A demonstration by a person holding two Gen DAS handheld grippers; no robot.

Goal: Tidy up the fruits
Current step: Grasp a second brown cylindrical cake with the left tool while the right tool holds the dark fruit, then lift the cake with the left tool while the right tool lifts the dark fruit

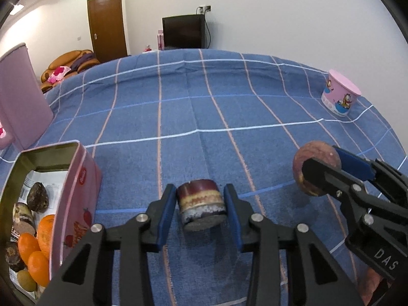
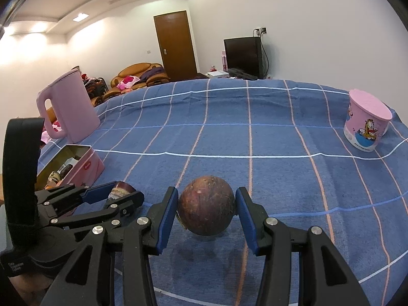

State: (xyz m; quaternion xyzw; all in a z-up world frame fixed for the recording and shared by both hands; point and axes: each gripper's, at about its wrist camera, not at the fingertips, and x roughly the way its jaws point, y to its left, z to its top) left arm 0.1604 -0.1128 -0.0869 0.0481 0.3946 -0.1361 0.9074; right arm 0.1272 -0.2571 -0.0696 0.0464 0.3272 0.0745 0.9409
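My left gripper [image 1: 200, 204] is shut on a short cut fruit piece [image 1: 201, 205] with dark red, yellow and grey layers, just above the blue checked cloth [image 1: 204, 107]. In the right wrist view the left gripper [image 2: 125, 191] shows at lower left with that piece [image 2: 119, 190] between its pads. My right gripper [image 2: 206, 209] is shut on a round brown-purple fruit [image 2: 206, 204], held above the cloth with its shadow below. The left wrist view has the right gripper [image 1: 321, 163] and that fruit [image 1: 316, 160] at the right. An open pink tin [image 1: 84, 178] at the left holds oranges [image 1: 28, 247] and dark fruits.
A pink kettle [image 2: 68, 107] stands on the cloth beyond the tin [image 2: 86, 163]. A pink cartoon cup [image 2: 367, 119] sits at the far right, near the table edge. Behind the table are a sofa, a door and a dark screen.
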